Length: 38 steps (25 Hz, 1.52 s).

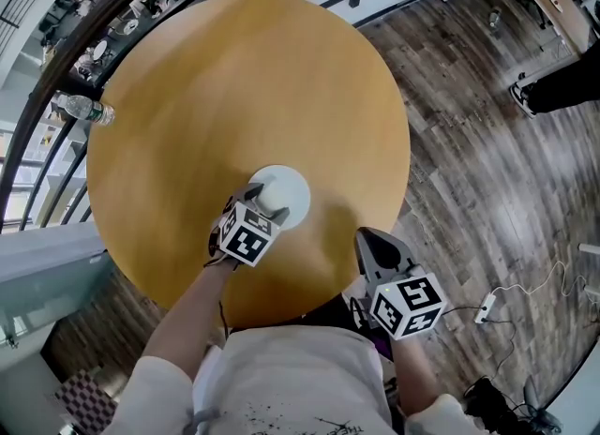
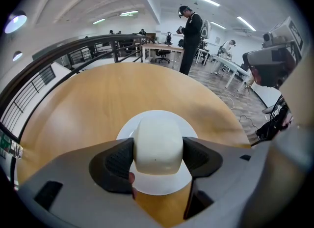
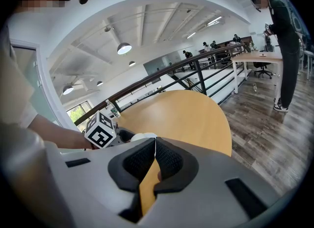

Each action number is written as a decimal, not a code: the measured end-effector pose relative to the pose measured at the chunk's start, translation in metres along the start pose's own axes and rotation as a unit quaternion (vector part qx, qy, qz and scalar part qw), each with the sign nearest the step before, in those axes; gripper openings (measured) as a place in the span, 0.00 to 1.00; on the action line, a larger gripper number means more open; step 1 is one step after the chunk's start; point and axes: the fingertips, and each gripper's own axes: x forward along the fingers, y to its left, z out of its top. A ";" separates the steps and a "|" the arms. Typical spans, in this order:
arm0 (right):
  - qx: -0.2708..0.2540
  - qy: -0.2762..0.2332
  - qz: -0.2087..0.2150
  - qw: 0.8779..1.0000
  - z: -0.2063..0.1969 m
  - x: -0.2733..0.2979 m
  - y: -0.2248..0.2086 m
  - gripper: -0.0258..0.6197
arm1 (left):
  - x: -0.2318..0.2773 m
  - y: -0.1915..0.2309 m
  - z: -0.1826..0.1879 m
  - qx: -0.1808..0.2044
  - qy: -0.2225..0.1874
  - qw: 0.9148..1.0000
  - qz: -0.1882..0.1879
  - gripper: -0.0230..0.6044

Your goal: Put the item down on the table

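Note:
A white cup-like item [image 2: 158,141] sits between the jaws of my left gripper [image 2: 158,156], which is shut on it from both sides. Directly beneath it lies a white saucer [image 2: 159,186] on the round wooden table [image 2: 117,89]. From the head view the left gripper [image 1: 262,206] reaches over the saucer [image 1: 294,189] near the table's front edge. Whether the item rests on the saucer or hangs just above it I cannot tell. My right gripper [image 1: 371,242] is shut and holds nothing, off the table's front right edge; its pads [image 3: 167,159] touch.
A plastic water bottle [image 1: 86,109] lies at the table's far left rim beside a dark railing [image 1: 56,58]. A standing person [image 2: 190,35] and desks are beyond the table. A white cable with a plug [image 1: 487,307] lies on the wood floor at right.

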 end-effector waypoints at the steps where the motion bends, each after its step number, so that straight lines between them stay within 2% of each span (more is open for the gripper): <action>1: 0.001 0.000 0.000 1.000 0.000 0.000 -0.001 0.08 | 0.001 0.000 0.000 0.000 0.001 1.000 0.000 0.55; 26: 0.012 0.003 -0.010 1.000 -0.008 0.003 -0.016 0.08 | 0.023 0.004 -0.006 -0.005 0.021 1.000 -0.012 0.55; 32: 0.013 0.005 -0.009 1.000 -0.009 0.005 -0.016 0.08 | 0.026 0.005 -0.008 -0.001 0.024 1.000 -0.011 0.55; 38: 0.014 0.007 -0.008 1.000 -0.010 0.008 -0.018 0.08 | 0.029 0.004 -0.008 0.018 0.025 1.000 -0.001 0.55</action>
